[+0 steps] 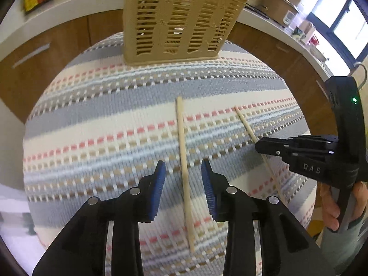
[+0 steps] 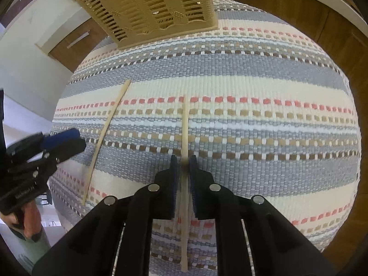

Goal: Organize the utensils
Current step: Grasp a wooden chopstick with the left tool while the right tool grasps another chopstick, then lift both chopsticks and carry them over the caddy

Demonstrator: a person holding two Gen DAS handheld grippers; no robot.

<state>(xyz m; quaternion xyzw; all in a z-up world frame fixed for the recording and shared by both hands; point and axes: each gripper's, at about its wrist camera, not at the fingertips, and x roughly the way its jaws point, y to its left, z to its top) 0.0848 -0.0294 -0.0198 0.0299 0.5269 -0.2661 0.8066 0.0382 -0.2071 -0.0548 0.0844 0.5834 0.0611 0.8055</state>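
Two pale wooden chopsticks lie flat on a striped woven mat (image 1: 103, 119) covering the worktop, well apart from each other and roughly parallel. The left gripper (image 1: 183, 189) is spread wide, its blue pads either side of the left chopstick (image 1: 184, 168) without touching it. The right gripper (image 2: 183, 179) has its pads drawn in narrowly around the right chopstick (image 2: 184, 128); whether they press on it cannot be told. A beige slotted utensil basket (image 1: 177, 20) stands upright at the far edge of the mat, well beyond both chopsticks; handles protrude from its top, too blurred to identify. Wooden cabinet fronts (image 1: 46, 59) and a white counter edge (image 1: 64, 11) lie behind it.
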